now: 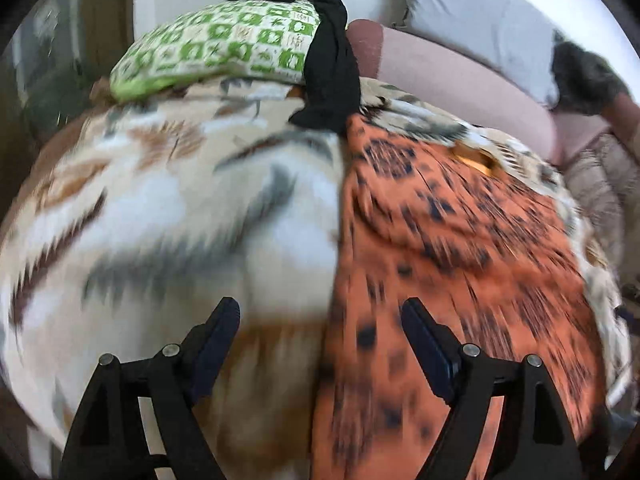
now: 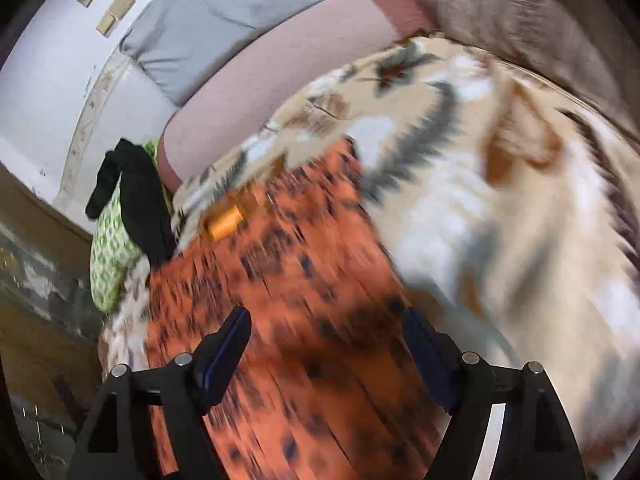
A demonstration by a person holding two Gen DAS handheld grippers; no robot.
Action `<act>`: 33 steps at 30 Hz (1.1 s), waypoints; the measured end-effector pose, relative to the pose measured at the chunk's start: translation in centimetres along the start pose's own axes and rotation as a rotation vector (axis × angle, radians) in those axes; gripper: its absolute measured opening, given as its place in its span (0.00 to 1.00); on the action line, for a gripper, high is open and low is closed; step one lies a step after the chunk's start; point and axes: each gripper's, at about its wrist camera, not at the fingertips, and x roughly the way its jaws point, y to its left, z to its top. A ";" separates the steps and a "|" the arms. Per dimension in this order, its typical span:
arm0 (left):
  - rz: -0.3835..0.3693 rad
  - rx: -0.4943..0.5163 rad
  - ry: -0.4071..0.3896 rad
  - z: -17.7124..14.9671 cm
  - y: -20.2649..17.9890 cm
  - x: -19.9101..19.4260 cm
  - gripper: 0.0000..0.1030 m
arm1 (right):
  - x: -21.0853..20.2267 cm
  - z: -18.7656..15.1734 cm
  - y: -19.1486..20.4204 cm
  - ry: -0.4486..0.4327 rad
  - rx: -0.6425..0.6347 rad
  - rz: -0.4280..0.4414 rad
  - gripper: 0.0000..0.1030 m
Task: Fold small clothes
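The blanket (image 1: 160, 208), cream with grey and brown leaf shapes, covers the bed and serves as the folding surface; its flat spread is probably why the clothes are worked here. In the left view it fills the frame from 7 to 12 o'clock; in the right view it runs from 12 to 5 o'clock.

The orange garment (image 1: 440, 280), black-speckled, lies spread flat on the blanket, at 3 to 6 o'clock in the left view and at 6 to 9 o'clock in the right view. It looks laid out for folding, with no fold that I can make out through the blur. A small orange tag (image 2: 224, 222) sits near its far edge.

A pink bolster (image 1: 460, 80) and grey pillow (image 1: 480, 12) lie at the head of the bed, well apart from the work. The green checked cushion (image 1: 216, 48) at 11 o'clock carries a black garment (image 1: 332, 68) draped over it, seemingly parked aside.

The left claw (image 1: 320, 320) stands wide open and empty, over the seam where orange cloth meets blanket. The right claw (image 2: 326, 330) is likewise wide open, holding nothing, over the orange garment's near part.

Only the right view shows the white wall (image 2: 52, 92) with tan patches and the floor at 8 o'clock. Only the left view shows a dark furry thing (image 1: 584, 76) at 2 o'clock.
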 end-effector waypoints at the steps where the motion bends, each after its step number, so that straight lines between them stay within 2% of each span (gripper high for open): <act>1: -0.010 -0.007 0.010 -1.5 0.4 -0.9 0.81 | -0.9 -1.6 -1.0 0.020 -0.008 -0.017 0.78; 5: -0.086 -0.032 0.040 -6.1 1.1 -3.1 0.81 | -4.5 -8.2 -4.6 0.125 -0.002 0.003 0.78; 8: -0.121 -0.055 0.090 -7.3 0.9 -2.1 0.81 | -5.1 -11.0 -5.7 0.139 0.017 0.056 0.78; 10: -0.082 -0.046 0.133 -7.9 0.4 -1.2 0.81 | -4.4 -11.7 -6.3 0.162 0.038 0.062 0.78; 12: -0.088 -0.038 0.161 -8.6 0.1 -0.6 0.81 | -3.6 -12.6 -6.4 0.196 0.043 0.073 0.78; 13: -0.080 -0.042 0.190 -8.9 0.1 -0.1 0.80 | -3.4 -12.9 -6.2 0.206 0.047 0.062 0.73; 14: -0.067 -0.032 0.186 -9.1 -0.1 -0.1 0.74 | -3.5 -13.3 -5.9 0.206 0.034 0.055 0.66; 15: -0.047 -0.012 0.174 -9.2 -0.3 -0.5 0.63 | -3.4 -13.5 -5.4 0.199 0.020 0.043 0.62; 16: -0.035 -0.007 0.177 -9.3 -0.4 -0.6 0.37 | -3.7 -13.7 -5.3 0.191 0.020 0.018 0.53; 17: -0.044 -0.017 0.184 -9.3 -0.1 -0.7 0.32 | -3.9 -13.8 -5.3 0.184 0.022 0.015 0.48; 19: -0.068 -0.053 0.188 -9.4 0.5 -0.8 0.32 | -4.7 -13.9 -5.1 0.160 0.016 0.012 0.48; 21: -0.084 -0.073 0.186 -9.6 0.8 -0.9 0.43 | -5.4 -13.8 -4.9 0.121 -0.001 -0.005 0.48; 22: -0.092 -0.075 0.183 -9.7 0.8 -1.0 0.53 | -5.8 -13.6 -4.8 0.109 -0.004 -0.004 0.48; 23: -0.098 -0.073 0.183 -9.8 0.7 -1.1 0.61 | -5.9 -13.3 -4.7 0.103 -0.013 0.000 0.52; 25: -0.101 -0.064 0.188 -10.1 0.5 -0.9 0.61 | -5.5 -13.0 -4.3 0.088 -0.044 -0.012 0.61; 26: -0.085 -0.053 0.187 -10.2 0.4 -0.9 0.50 | -5.1 -12.9 -4.3 0.097 -0.064 -0.012 0.62; 27: -0.066 -0.039 0.188 -10.2 0.3 -0.9 0.34 | -4.3 -13.0 -4.5 0.124 -0.062 -0.012 0.61; 28: -0.060 -0.029 0.191 -10.1 0.2 -1.0 0.16 | -3.3 -13.1 -4.9 0.168 -0.039 -0.010 0.55; 29: -0.070 -0.035 0.180 -10.0 0.3 -1.4 0.13 | -2.9 -13.3 -5.0 0.194 -0.038 -0.020 0.43; 30: -0.072 -0.040 0.167 -9.9 0.4 -1.8 0.12 | -3.1 -13.3 -4.7 0.190 -0.065 -0.052 0.37; 32: -0.083 -0.043 0.122 -9.5 0.4 -3.1 0.11 | -4.0 -13.1 -4.7 0.189 -0.053 -0.039 0.17; 33: -0.091 -0.043 0.091 -9.1 0.2 -4.2 0.11 | -4.8 -12.9 -4.7 0.175 -0.048 -0.030 0.14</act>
